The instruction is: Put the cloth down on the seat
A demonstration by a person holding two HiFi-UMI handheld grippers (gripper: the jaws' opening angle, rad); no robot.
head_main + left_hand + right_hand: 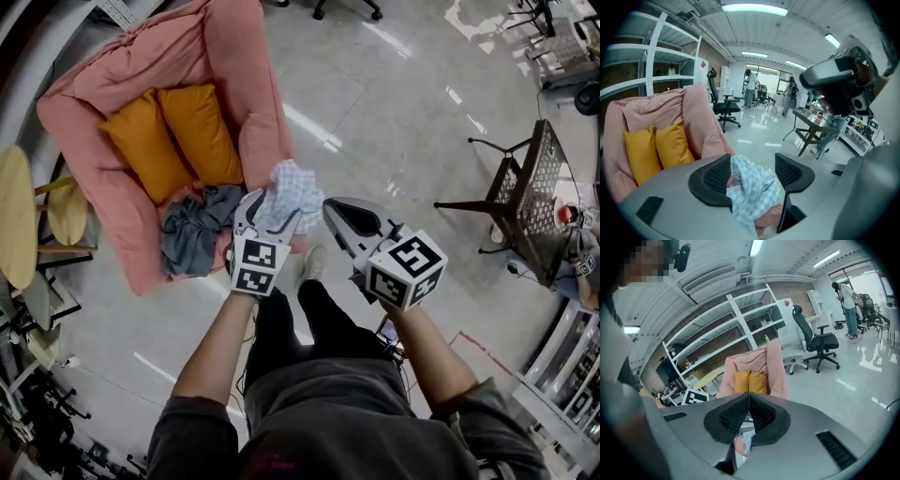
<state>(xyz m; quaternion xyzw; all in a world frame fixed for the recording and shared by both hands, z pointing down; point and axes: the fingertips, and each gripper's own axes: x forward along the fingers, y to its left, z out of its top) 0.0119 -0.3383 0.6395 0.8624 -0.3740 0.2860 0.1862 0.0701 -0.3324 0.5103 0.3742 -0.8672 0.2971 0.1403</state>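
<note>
A light blue checked cloth (292, 192) hangs bunched between the wide-set jaws of my left gripper (272, 211), just off the front right corner of the pink sofa (244, 75). In the left gripper view the cloth (754, 192) fills the gap of the left gripper (752, 164), lying against the left pad and reaching the right one. My right gripper (330, 206) hovers close beside the cloth with its jaws shut. The right gripper view shows the right gripper (749, 397) with pads together and a scrap of cloth (744, 442) below them. The seat holds two orange cushions (173, 141) and a crumpled grey garment (197, 230).
A dark mesh metal chair (525, 197) stands on the glossy floor to the right. Round yellow tables (14, 216) sit left of the sofa. White shelving (731, 329) rises behind it, with a black office chair (723, 105) nearby. A person (751, 89) stands far off.
</note>
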